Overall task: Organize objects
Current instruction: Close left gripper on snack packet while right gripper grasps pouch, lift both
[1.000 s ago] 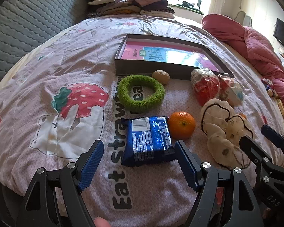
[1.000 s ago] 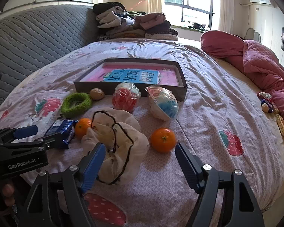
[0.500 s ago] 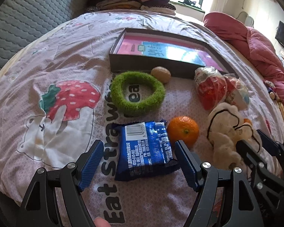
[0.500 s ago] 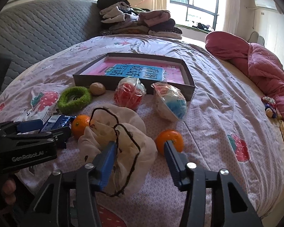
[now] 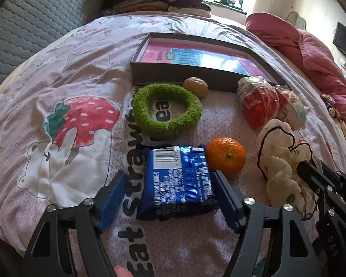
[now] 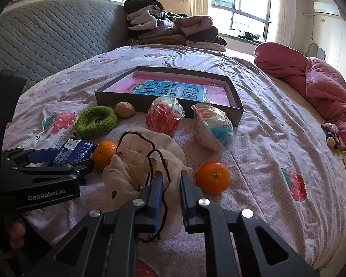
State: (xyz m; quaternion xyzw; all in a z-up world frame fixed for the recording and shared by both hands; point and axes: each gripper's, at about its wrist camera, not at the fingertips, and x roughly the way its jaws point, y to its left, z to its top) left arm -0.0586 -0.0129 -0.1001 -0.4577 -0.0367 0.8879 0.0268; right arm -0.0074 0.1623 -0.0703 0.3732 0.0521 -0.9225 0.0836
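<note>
A blue snack packet point(image 5: 173, 161) lies flat on the strawberry bedspread between the pads of my left gripper point(image 5: 168, 176). Its jaws are closing: the right pad meets the packet's edge, the left pad stands off it. An orange point(image 5: 226, 157) rests just right of the packet. My right gripper point(image 6: 171, 174) is shut on the fabric of a cream drawstring bag point(image 6: 136, 159), with the dark cord hanging between the fingers. A second orange point(image 6: 213, 176) sits to the right of that bag.
A dark shallow box point(image 6: 105, 99) with a pink book inside lies further back. In front of it are a green fuzzy ring point(image 5: 166, 113), a walnut point(image 5: 195, 86) and two clear bags, red point(image 6: 165, 117) and blue-white point(image 6: 213, 131). A pink quilt point(image 6: 311, 85) is heaped on the right.
My right gripper's jaws closed onto the cream bag's fabric. My left gripper came forward so the blue packet lies between its pads, and its jaws narrowed a little.
</note>
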